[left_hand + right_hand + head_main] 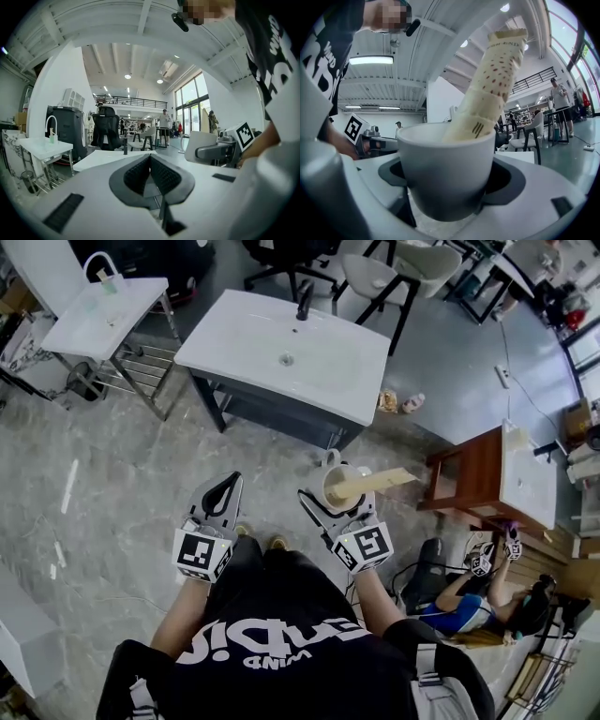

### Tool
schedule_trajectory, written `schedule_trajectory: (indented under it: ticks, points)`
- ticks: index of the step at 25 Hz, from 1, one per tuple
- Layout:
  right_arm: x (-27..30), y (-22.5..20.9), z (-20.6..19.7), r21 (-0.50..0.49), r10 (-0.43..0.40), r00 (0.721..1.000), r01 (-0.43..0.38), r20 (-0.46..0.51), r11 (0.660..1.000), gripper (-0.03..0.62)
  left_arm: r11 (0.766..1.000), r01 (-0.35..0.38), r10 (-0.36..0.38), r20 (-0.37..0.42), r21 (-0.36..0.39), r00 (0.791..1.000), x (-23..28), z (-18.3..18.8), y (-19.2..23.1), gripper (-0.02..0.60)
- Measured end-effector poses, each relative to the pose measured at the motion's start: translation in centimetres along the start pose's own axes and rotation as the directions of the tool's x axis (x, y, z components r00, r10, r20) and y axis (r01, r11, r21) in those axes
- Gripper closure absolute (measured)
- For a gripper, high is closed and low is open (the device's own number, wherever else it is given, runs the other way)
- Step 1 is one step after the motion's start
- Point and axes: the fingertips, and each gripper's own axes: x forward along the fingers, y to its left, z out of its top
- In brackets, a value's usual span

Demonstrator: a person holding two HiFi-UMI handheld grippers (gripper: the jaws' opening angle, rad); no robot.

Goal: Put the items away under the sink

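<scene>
Right gripper point(330, 497) clamped on a white cup point(445, 164), a jaw on each side of its wall. Cream dotted tube point(490, 84) stands tilted in the cup, top leaning toward 3 o'clock in the head view. Left gripper point(150, 165) has jaws pressed together, nothing between. Both grippers are at 6 o'clock of the white sink point(234, 334), well apart from it. Dark cabinet point(272, 413) below the sink.

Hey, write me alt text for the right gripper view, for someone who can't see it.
The right tool grips a white cup between its jaws, and a tall cream packet with brown specks stands in the cup, leaning right. Behind, a ceiling light glows at the upper left and a person stands at the far right.
</scene>
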Motion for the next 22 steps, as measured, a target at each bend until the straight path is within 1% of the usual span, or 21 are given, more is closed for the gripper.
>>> schedule_trajectory:
  ticks: [7,11,14,18,22]
  points:
    - [4.2,-1.2,0.0,-0.011,-0.055,0.998,0.055,0.001,0.998,0.125,0.996,0.088,-0.088,-0.009,0.015,0.996,4.0,0.4,3.9,0.563]
    - [6.3,-1.7,0.2,-0.011,-0.082,0.997,0.082,0.012,0.997,0.125,0.993,0.121,-0.12,-0.017,0.019,0.993,5.9,0.5,5.8,0.563]
    - [8.2,-1.8,0.0,-0.022,-0.078,0.997,0.079,0.013,0.997,0.125,0.991,0.13,-0.129,-0.011,0.023,0.992,7.4,0.6,7.4,0.563]
    - [10.0,-2.6,-1.8,-0.026,-0.07,0.998,0.07,-0.001,0.997,0.125,0.989,0.149,-0.149,0.008,0.025,0.989,9.5,-0.6,8.3,0.563]
    - [10.8,-3.1,-4.4,-0.03,-0.065,0.998,0.064,-0.014,0.997,0.125,0.989,0.141,-0.141,0.012,0.033,0.99,11.2,-3.2,9.1,0.563]
